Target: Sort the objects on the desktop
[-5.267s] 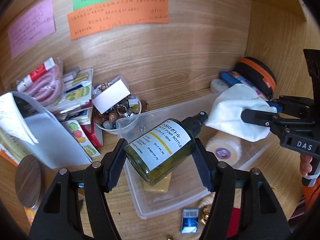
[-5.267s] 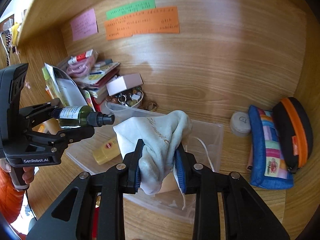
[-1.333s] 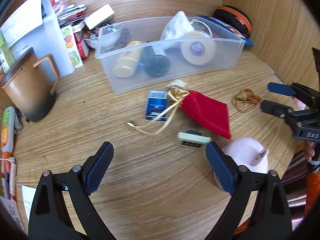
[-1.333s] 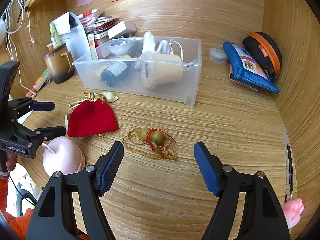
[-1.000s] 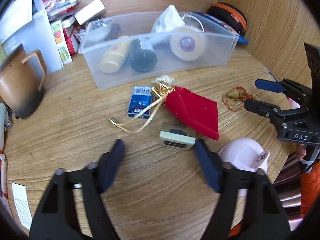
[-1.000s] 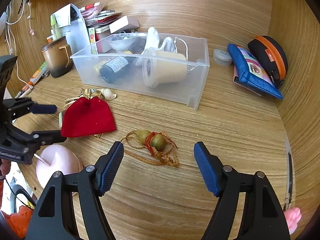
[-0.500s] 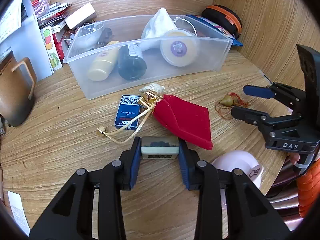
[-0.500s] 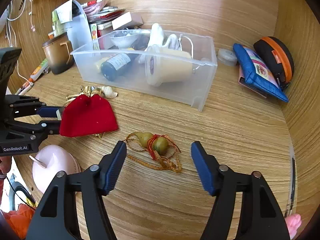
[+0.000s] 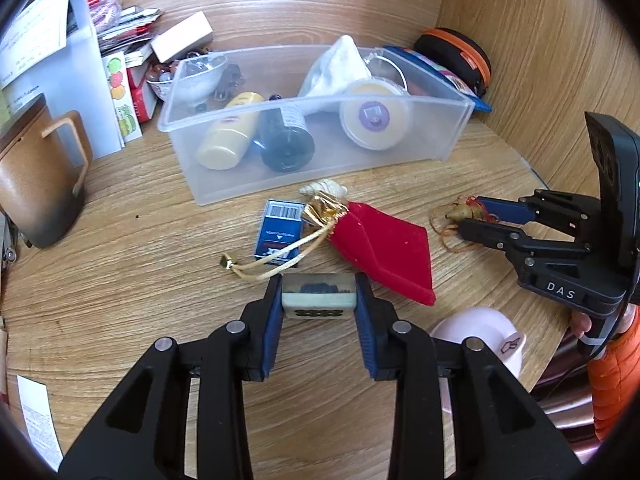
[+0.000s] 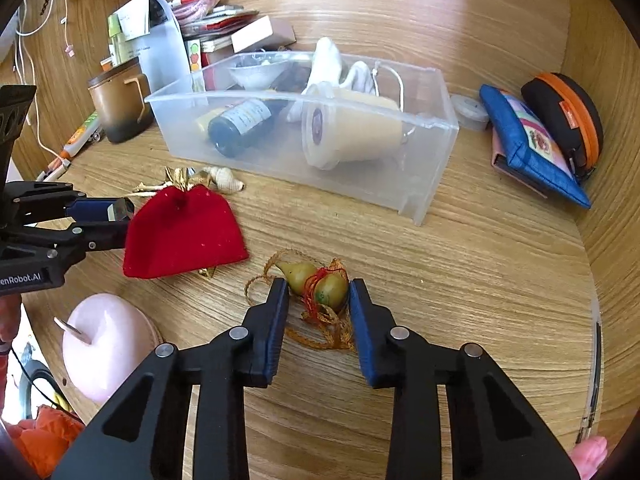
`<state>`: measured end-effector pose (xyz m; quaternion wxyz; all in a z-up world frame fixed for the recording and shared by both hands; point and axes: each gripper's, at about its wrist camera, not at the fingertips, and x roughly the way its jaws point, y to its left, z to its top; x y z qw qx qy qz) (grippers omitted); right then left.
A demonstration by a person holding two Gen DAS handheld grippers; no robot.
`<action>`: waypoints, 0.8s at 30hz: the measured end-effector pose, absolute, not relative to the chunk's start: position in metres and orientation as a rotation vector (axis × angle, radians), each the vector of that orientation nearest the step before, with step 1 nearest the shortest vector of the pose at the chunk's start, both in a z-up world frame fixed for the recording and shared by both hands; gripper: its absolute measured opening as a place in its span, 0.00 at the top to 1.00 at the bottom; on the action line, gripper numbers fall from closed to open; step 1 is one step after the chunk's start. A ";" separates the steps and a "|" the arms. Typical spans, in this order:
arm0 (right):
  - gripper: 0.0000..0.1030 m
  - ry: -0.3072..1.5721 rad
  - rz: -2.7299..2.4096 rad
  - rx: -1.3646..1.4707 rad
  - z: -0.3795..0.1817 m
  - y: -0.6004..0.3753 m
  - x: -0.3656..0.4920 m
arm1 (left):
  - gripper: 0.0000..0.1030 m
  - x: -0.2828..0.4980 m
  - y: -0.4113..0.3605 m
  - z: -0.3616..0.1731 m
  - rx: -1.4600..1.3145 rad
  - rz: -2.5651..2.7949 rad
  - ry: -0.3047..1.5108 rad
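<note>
My left tool clenched on pale rectangular tile, flat on table, red velvet pouch at 1 o'clock. Right tool straddling olive gourd charm, pads close, grip uncertain. Clear plastic bin at 12, likely destination.

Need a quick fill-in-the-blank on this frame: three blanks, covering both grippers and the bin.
1. The left gripper is closed on a pale mahjong ____.
2. The right gripper brackets a small gourd charm tied with ____ cord.
3. The dark spray bottle lies on its side inside the clear ____.
4. The drawstring pouch beside the left gripper is ____.

Missing words: tile; red; bin; red
</note>
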<state>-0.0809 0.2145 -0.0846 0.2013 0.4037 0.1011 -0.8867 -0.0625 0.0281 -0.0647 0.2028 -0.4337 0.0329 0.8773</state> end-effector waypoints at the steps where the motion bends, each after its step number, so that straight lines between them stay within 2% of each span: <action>1: 0.73 0.277 -2.480 1.122 -0.083 0.214 -0.080 | 0.68 -0.062 0.026 -0.063 -1.205 2.454 0.087; 24: 0.73 0.292 -2.568 0.914 -0.007 0.210 -0.070 | 0.68 -0.061 0.008 -0.015 -1.050 2.577 0.088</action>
